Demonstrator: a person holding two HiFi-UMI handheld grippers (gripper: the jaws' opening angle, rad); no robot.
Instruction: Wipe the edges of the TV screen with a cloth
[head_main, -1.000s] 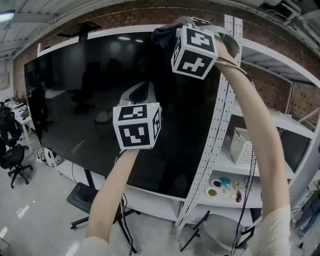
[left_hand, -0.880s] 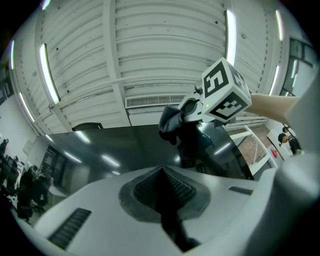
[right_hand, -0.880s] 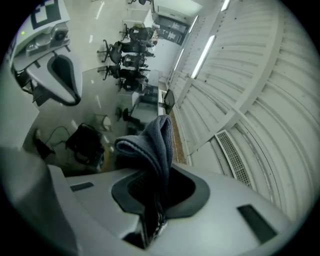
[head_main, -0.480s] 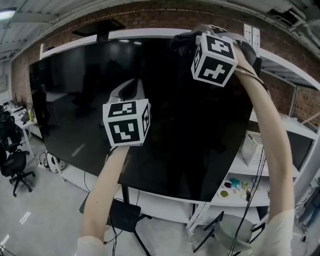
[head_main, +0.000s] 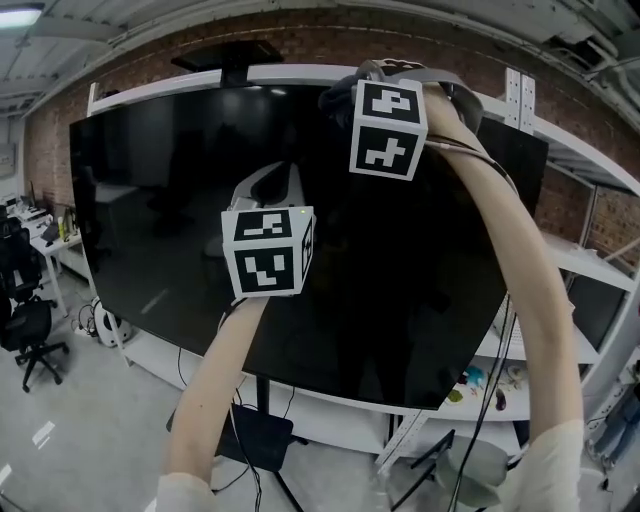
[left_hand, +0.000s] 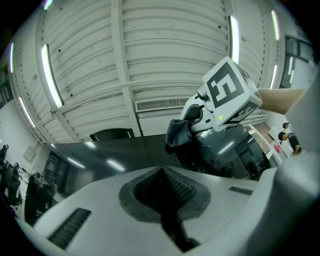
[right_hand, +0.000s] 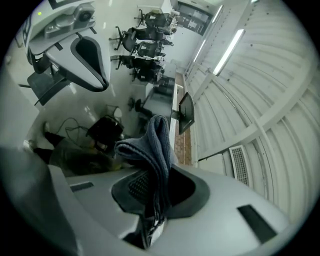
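Note:
A large black TV screen (head_main: 170, 200) with a white bezel stands on a floor stand. My right gripper (head_main: 352, 88) is up at its top edge, shut on a dark grey-blue cloth (head_main: 336, 94) that touches the bezel. In the right gripper view the cloth (right_hand: 154, 145) hangs folded out of the shut jaws of that gripper (right_hand: 152, 192). My left gripper (head_main: 270, 186) hovers in front of the screen's middle. It is shut with nothing in it (left_hand: 162, 172). From the left gripper view the cloth (left_hand: 177, 134) shows against the screen (left_hand: 100, 152).
A white shelving rack (head_main: 590, 270) stands right of the TV, with small items on a lower shelf (head_main: 480, 385). Black office chairs (head_main: 25, 320) are at the far left. The TV stand's base (head_main: 250, 430) and cables lie on the floor below.
My right gripper has slid the cloth leftward along the top edge, away from the TV's top right corner. The left gripper stays in front of the screen.

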